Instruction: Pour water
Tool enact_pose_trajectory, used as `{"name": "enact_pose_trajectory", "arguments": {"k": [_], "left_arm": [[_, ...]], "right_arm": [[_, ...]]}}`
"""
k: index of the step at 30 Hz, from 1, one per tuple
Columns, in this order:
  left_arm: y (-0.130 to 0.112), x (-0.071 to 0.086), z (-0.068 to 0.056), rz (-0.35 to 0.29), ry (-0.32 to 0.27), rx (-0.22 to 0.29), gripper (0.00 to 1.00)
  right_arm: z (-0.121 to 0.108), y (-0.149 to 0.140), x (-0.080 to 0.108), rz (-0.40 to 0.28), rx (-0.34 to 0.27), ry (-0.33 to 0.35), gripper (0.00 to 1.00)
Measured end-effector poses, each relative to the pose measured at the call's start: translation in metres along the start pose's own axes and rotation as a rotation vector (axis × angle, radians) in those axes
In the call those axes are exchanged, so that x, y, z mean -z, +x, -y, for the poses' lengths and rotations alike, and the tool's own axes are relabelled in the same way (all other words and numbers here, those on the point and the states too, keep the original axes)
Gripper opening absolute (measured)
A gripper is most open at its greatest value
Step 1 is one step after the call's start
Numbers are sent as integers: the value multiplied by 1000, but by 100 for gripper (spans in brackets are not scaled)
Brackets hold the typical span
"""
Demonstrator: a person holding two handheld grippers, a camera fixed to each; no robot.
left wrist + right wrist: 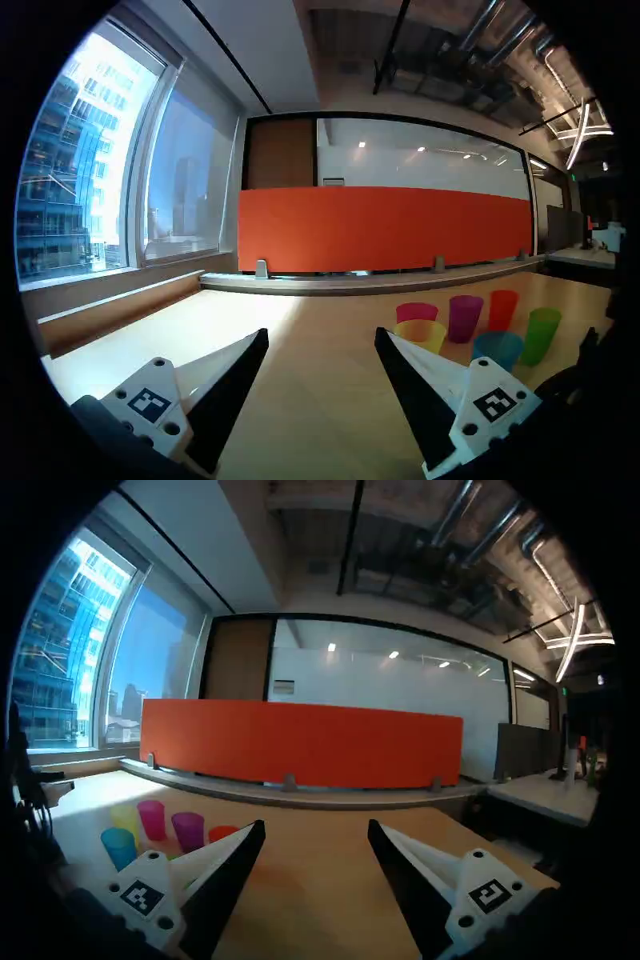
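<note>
- Plastic, bright and see-through: six tumblers bunched together on the wooden table (pixel 320 392), with the pink cup (pixel 417 311), purple cup (pixel 466 316) and orange cup (pixel 502 309) at the back, and the yellow cup (pixel 420 334), blue cup (pixel 498 350) and green cup (pixel 541 334) in front.
- In the left gripper view the bunch stands ahead and off to the right of the fingers, well apart from them. In the right gripper view it sits low on the left, partly behind the near finger.
- The left gripper (pixel 320 336) has its fingers spread wide with nothing between them.
- The right gripper (pixel 315 826) is the same: splayed, empty, and pointed across bare tabletop.
- Which cup holds water? I cannot tell from here (the walls are tinted and the cups are small in frame).
- Handling, as I judge it: these are light and thin-walled, likely to flex if squeezed hard, and their smooth tapered sides could slip.
- The best hold looks like mid-wall, below the rim, with a gentle pinch.
- The cups stand close together, so the outer ones (green, blue, yellow) look easiest to reach without knocking a neighbour.
</note>
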State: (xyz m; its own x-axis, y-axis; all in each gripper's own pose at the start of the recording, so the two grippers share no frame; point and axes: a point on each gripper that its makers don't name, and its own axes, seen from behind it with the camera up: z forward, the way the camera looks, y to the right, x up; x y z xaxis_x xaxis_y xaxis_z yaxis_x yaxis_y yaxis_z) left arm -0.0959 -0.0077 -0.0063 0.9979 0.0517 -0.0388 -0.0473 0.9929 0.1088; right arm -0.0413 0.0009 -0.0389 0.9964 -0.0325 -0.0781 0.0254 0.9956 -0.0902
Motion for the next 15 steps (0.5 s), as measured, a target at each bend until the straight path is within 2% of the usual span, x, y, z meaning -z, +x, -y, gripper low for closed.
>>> {"name": "enact_pose_trajectory", "arguments": {"k": [15], "left_arm": [[0, -1, -1, 0, -1, 0, 99]], "right_arm": [[1, -24, -20, -27, -37, -11, 99]]}}
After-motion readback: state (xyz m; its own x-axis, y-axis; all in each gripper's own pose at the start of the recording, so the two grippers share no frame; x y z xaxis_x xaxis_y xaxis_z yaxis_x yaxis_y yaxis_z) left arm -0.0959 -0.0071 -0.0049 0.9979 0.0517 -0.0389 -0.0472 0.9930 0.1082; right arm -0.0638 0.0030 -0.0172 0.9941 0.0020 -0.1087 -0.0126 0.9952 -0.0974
